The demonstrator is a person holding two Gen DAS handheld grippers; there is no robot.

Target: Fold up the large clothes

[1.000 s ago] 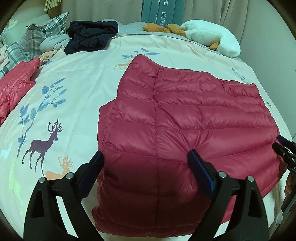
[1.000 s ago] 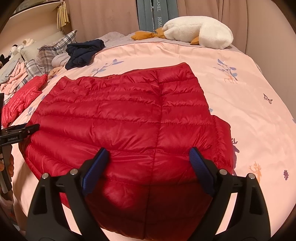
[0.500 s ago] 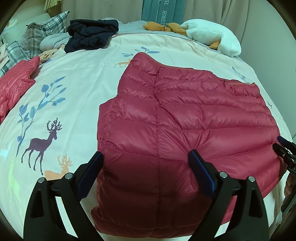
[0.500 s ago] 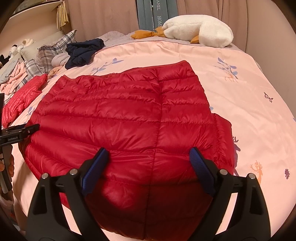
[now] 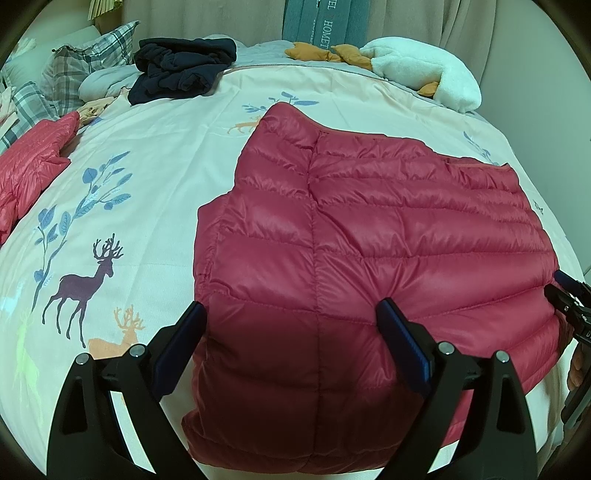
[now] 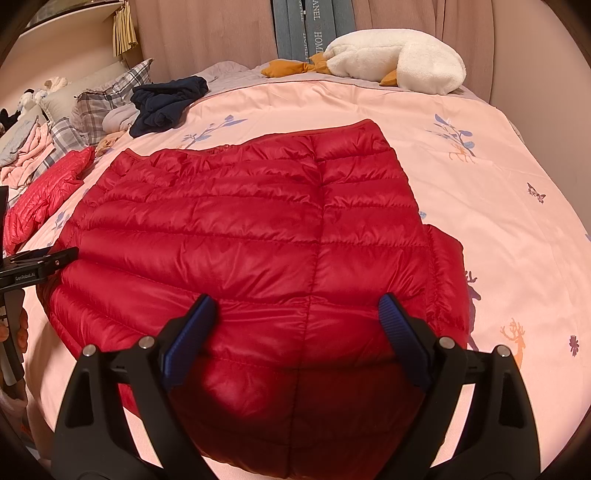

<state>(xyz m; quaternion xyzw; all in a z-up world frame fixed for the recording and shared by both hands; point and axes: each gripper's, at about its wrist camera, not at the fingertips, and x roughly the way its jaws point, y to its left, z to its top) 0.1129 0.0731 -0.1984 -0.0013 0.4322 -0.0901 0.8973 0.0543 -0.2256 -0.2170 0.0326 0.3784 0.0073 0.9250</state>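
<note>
Here, both jaws wide over jacket point(image 5: 351, 240)

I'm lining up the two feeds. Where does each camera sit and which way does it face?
Left wrist: on the left tool, open over the jacket's near edge, facing the pillows; the right tool shows at right.
Right wrist: on the right tool, open, same direction; the left tool and fingers show at left.
Shared: jacket, plush goose.

Bed point(image 5: 155, 177) fills the ground ahead, pale pink cover printed with deer and blue leaf sprigs. Beige curtains point(image 6: 207, 33) hang across the far wall. Plaid pillows point(image 6: 107, 99) far left. White plush goose point(image 6: 399, 61) far ahead, right of centre. Blue-grey lettered panel point(image 5: 317, 22) stands behind it. Warm, dim indoor light.
</note>
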